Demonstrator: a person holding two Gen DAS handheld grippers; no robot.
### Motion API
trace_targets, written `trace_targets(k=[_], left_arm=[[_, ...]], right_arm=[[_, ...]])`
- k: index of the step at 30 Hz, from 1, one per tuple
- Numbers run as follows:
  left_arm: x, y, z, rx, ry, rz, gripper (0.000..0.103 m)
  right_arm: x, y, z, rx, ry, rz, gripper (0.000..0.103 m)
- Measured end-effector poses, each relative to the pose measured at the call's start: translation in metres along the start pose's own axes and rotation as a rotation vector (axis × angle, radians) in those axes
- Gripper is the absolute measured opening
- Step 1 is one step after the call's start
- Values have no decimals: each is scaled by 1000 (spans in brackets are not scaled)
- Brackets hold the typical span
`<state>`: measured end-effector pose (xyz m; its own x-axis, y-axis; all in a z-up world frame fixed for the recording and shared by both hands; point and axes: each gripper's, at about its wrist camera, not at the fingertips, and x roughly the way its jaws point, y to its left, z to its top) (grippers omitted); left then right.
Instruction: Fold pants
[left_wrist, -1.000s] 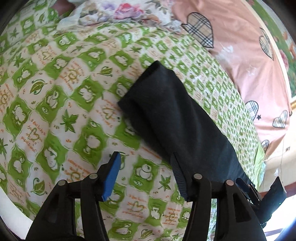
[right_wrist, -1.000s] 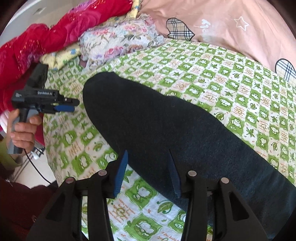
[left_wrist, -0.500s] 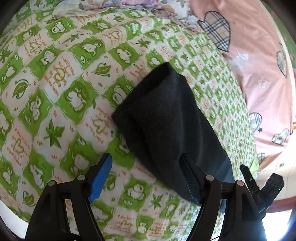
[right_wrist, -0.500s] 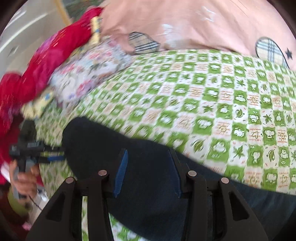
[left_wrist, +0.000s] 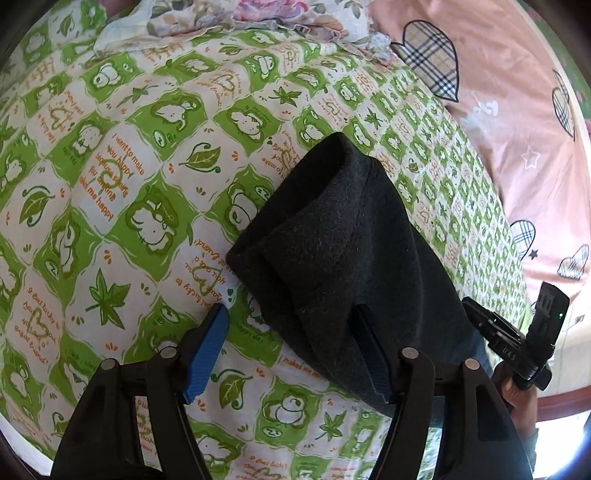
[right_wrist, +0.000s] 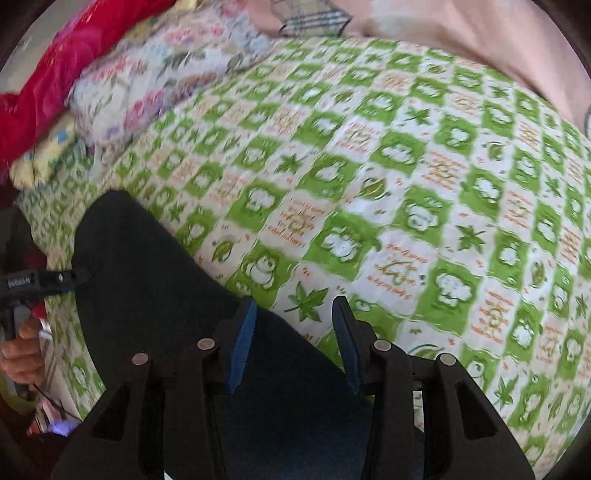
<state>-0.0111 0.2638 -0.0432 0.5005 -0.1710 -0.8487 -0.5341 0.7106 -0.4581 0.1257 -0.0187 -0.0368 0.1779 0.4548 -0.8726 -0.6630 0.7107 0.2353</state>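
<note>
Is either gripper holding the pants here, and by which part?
Nothing is held. Left gripper and right gripper are open over the dark pants.

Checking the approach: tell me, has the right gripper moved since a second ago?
Yes. The right gripper swung right, off the pants, toward the green bedsheet.

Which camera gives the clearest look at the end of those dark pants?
The left wrist view: the pants lie sharp, their layered end showing. The right wrist view is motion-blurred and shows only a dark, featureless stretch.
</note>
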Motion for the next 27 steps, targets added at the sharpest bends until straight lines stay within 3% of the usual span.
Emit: trace_targets(k=[4, 5, 6, 7, 9, 11, 14, 17, 20, 24, 27], left_arm=[[2, -1, 2, 14, -15, 5, 55], [4, -4, 4, 23, -19, 5, 46], [5, -5, 4, 31, -21, 6, 40], [7, -8, 5, 39, -24, 16, 39], [8, -13, 5, 61, -40, 24, 25], [2, -15, 3, 83, -56, 2, 18], [-26, -14, -3, 88, -119, -104, 16], [-63, -15, -15, 134, -198, -218, 16], [-93, -24, -30, 213, -269, -273, 16], [-101, -33, -41, 291, -311, -235, 16], [-86, -27, -37, 294, -293, -180, 16]], right_arm=[[10, 9, -5, -51, 54, 6, 44], [11, 8, -5, -48, 56, 8, 44], [11, 8, -5, -50, 58, 11, 40], [13, 10, -5, -55, 58, 20, 31], [13, 18, -6, -82, 54, 22, 18], [9, 30, -7, -117, 43, -19, 13], [-10, 36, -10, -136, -33, -67, 10], [-43, 34, -13, -79, -176, -93, 9], [-66, 33, -17, -17, -300, -125, 9], [-59, 44, -19, -10, -345, -184, 9], [-38, 46, -19, 1, -331, -200, 9]])
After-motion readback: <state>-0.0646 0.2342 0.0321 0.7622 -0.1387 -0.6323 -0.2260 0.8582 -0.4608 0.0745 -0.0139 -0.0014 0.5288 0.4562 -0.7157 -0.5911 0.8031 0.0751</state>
